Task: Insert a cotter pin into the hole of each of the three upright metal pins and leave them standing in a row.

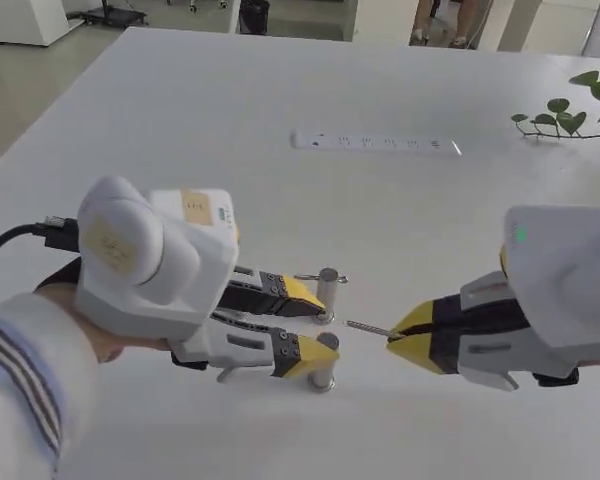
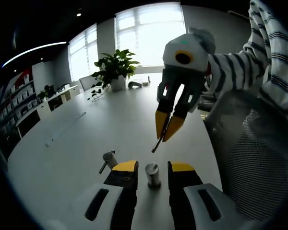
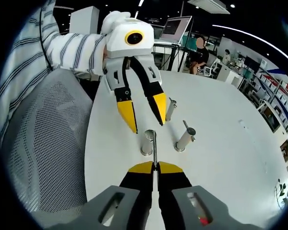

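Steel upright pin [image 2: 153, 175]: stands between left gripper [image 2: 151, 166] jaws, spread wide, unclamped. Right gripper [image 3: 154, 167]: pinches cotter pin [image 3: 154, 148] tight, tip just beside that pin's head. Second pin [image 2: 109, 159] near it, cotter already through.

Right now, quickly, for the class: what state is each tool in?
Left tool: open, straddling an upright metal pin.
Right tool: shut on a cotter pin.

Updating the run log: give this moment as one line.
left gripper: open, straddling pin | right gripper: shut on cotter, aimed at pin | far pin: cottered
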Motion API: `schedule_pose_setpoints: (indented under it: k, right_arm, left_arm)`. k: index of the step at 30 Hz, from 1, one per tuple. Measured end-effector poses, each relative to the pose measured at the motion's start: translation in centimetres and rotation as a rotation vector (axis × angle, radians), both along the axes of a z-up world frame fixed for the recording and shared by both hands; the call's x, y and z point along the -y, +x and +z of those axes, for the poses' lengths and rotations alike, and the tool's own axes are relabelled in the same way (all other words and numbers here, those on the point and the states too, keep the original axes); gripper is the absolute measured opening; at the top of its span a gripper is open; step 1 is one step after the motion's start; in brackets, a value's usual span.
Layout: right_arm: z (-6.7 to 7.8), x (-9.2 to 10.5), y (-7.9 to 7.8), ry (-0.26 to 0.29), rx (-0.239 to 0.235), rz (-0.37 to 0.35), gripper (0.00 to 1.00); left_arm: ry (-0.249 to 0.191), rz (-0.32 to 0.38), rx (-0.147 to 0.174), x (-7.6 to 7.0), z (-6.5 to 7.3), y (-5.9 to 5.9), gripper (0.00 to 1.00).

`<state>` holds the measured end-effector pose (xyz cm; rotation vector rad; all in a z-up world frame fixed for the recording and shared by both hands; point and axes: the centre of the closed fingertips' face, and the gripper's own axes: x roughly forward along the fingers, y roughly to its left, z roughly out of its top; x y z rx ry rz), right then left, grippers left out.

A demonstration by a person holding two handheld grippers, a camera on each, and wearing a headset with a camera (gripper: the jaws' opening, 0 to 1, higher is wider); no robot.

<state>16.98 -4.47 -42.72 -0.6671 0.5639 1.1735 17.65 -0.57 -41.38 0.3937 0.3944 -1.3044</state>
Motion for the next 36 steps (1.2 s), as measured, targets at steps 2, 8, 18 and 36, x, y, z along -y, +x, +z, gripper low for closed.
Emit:
schedule_pose_setpoints:
  k: [2, 8, 18, 36]
  right_arm:
    - [-0.6, 0.4, 0.1, -0.02, -0.012, -0.004, 0.0]
    - [-1.8, 0.9, 0.5, -0.047, -0.041, -0.001, 0.0]
    - [-2.6, 0.4, 0.1, -0.055, -0.069, 0.026, 0.0]
    - [-2.6, -0.5, 0.1, -0.062, -0.069, 0.057, 0.0]
  left_arm:
    - [0.007, -0.001, -0.003, 0.1, -0.3, 0.1, 0.22]
    - [0.048, 0.0, 0.0, 0.0, -1.3, 0.4, 0.21]
    - [0.068, -0.002, -0.002, 0.1, -1.7, 0.4, 0.15]
    - [0.103, -0.021, -0.026, 0.2, -2.0, 0.4, 0.1]
